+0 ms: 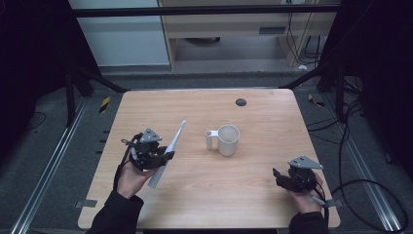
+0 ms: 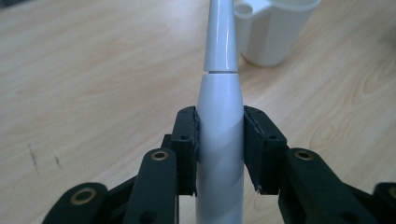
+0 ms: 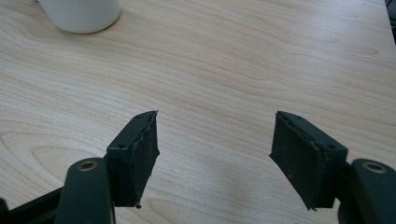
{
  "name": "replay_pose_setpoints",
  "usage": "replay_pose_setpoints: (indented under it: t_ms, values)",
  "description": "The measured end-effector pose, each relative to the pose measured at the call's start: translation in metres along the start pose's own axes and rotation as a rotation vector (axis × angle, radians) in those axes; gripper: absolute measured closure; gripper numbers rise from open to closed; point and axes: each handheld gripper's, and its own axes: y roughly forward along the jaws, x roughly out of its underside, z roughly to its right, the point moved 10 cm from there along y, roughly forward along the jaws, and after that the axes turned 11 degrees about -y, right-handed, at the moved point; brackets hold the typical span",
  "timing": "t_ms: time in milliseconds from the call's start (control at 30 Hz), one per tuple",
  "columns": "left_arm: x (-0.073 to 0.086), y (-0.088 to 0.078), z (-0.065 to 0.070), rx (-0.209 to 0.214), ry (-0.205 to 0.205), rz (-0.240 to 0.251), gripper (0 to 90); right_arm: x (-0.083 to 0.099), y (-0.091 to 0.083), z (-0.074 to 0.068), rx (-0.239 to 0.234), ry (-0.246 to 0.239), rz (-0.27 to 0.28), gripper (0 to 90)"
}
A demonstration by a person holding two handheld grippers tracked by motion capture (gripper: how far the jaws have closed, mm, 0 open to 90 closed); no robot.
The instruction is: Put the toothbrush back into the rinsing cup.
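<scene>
At six o'clock on the wooden table (image 1: 253,195), two grippers, one per hand. Left gripper (image 1: 164,157) at seven o'clock, clamped on one white electric toothbrush (image 1: 168,151), pads pressed to both sides of its handle; brush tilted, head aimed toward one o'clock. Right gripper (image 1: 277,175) at five o'clock, jaws spread wide, nothing between them. Farther out, near centre, one white cup (image 1: 228,140), upright, side holder toward nine o'clock, well apart from both grippers. At twelve o'clock, one small dark disc (image 1: 240,102).
</scene>
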Motion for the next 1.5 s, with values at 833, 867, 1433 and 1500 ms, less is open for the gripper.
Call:
replay_pose_setpoints:
  t_ms: [833,867,1433,1500]
  values:
    - [-0.079,-0.015,-0.002,-0.049,-0.049,0.45,66.1,0.0,0.001,0.0,0.003,-0.008,0.02,32.5]
    - [-0.082,-0.014,0.0,-0.04,-0.058,0.471,66.1,0.0,0.001,0.0,0.003,-0.008,0.021,32.7]
    - [-0.112,0.004,0.012,-0.007,-0.073,0.581,66.1,-0.003,0.004,-0.003,-0.002,-0.023,0.031,33.2]
    - [-0.115,0.007,0.014,0.0,-0.077,0.587,66.1,-0.003,0.004,-0.003,-0.004,-0.019,0.027,33.2]
